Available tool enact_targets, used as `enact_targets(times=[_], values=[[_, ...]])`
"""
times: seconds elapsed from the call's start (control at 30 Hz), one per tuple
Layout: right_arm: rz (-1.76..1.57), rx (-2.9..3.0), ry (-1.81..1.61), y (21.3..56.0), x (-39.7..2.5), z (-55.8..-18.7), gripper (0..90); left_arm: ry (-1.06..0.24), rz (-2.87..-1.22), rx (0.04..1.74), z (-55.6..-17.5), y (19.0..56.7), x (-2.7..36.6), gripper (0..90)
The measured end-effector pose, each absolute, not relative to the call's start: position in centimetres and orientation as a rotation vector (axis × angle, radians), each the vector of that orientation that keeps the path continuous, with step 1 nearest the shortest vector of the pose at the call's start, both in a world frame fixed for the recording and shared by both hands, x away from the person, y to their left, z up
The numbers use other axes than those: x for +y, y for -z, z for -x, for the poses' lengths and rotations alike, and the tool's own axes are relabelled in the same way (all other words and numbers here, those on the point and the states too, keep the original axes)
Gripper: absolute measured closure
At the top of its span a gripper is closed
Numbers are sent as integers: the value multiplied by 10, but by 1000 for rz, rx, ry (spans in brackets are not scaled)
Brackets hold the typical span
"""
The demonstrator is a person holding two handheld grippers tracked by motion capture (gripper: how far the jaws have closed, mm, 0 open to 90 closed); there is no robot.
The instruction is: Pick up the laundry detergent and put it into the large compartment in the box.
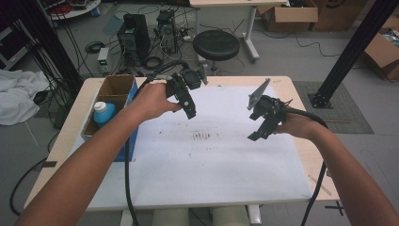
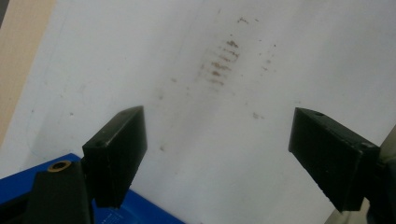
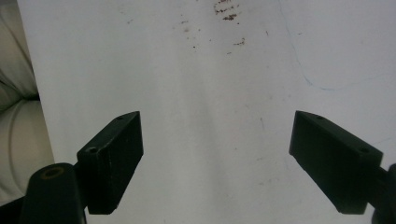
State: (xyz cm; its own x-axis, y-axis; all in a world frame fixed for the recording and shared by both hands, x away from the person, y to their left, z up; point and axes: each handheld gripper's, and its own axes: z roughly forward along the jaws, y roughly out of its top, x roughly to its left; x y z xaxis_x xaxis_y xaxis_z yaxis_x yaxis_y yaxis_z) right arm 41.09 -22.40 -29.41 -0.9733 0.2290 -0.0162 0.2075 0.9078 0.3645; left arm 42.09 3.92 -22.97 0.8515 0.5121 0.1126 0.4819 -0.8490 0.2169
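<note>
Blue-capped bottle (image 1: pixel 103 112) in cardboard box (image 1: pixel 116 86) lies left of left gripper (image 1: pixel 188 107), nearer than right gripper (image 1: pixel 256 129); both grippers spread wide, empty.

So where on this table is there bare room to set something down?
The white sheet is bare from the brown smudges to its near edge, below both open hand-held grippers, left and right. The left edge is crowded: cardboard box holding a blue bottle.
</note>
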Motion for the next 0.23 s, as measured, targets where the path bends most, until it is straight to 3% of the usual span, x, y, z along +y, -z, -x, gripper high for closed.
enact_targets(times=[0.23], values=[[-348,3007,-568,294,-225,-410,173,-243,-2847,773,-421,229,40,201]])
